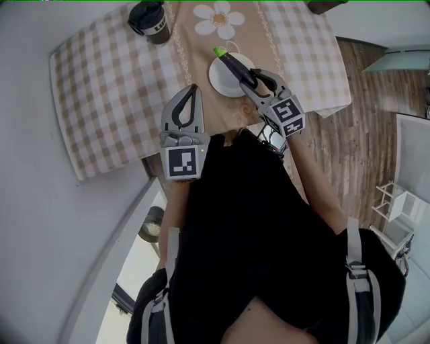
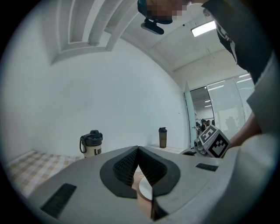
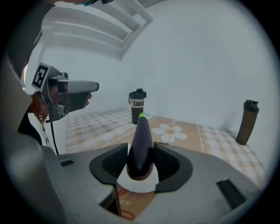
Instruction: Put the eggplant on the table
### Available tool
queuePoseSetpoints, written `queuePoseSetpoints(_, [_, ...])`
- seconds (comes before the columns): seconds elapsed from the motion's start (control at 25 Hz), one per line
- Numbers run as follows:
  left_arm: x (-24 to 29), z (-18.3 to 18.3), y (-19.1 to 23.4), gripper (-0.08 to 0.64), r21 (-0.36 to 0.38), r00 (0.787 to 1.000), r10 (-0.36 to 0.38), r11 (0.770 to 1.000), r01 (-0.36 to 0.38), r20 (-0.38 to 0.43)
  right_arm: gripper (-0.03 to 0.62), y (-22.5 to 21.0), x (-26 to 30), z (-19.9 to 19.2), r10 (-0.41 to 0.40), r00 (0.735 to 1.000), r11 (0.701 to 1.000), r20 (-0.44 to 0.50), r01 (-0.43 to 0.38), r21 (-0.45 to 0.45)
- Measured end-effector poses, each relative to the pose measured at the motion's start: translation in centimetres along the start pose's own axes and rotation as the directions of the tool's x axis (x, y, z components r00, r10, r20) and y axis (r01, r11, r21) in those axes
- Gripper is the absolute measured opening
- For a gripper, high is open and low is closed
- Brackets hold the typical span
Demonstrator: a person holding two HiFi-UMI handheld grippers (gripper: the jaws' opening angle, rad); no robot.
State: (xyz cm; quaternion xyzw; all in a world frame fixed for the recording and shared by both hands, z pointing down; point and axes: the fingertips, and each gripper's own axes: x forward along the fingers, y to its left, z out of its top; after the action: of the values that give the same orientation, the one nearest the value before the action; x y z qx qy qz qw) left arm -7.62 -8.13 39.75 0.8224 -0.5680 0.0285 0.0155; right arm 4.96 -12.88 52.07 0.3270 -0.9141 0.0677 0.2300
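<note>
Seen from the head view, left to right. The table (image 1: 101, 94) wears a checked cloth, and a dark lidded mug (image 1: 149, 20) stands at its far side. My left claw (image 1: 195, 89) hangs above the near edge of the table. Its jaws meet tip to tip and hold nothing. A tan runner with a daisy print (image 1: 219, 19) runs down the middle. On the runner sits a white plate (image 1: 218, 79). The eggplant (image 1: 232, 64) lies over this plate, green stem pointing away from me. My right claw (image 1: 259, 77) is angled downward. Its jaws stand wide, and both pads press the flanks of the eggplant's thick end. I cannot tell whether the eggplant touches the plate.
</note>
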Motion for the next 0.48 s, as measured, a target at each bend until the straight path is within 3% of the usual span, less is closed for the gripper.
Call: queuePoseSetpoints(0.48, [-0.5,-0.6,0.6,-0.008,-0.015,1.000,0.008,1.000,-0.008,-0.011,0.192,0.5,1.9,-3.5,0.014,0.993,0.999,-0.113,-0.010,0.032])
